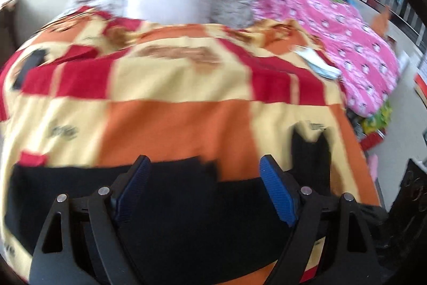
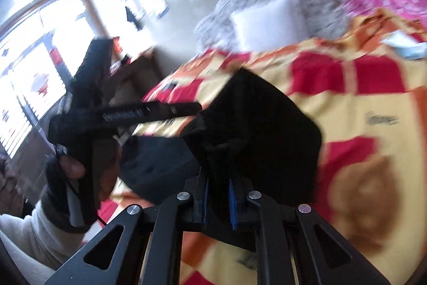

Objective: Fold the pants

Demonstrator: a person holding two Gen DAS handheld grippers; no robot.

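Right gripper [image 2: 217,194] is clamped on a bunched edge of the black pants [image 2: 267,130], lifting that part off the bed [image 2: 360,98], probably to carry it over for a fold. Left gripper [image 1: 205,189] hangs wide apart above the pants, holding nothing.

The left gripper [image 1: 205,165] tilts downward with jaws wide apart and empty, while the right gripper [image 2: 218,175] has its jaws clamped together.

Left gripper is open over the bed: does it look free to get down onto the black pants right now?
Probably yes. The left gripper is open, nothing between its fingers, and the black pants lie spread on the checked bedspread directly beneath, uncovered. The right gripper pinches another part.
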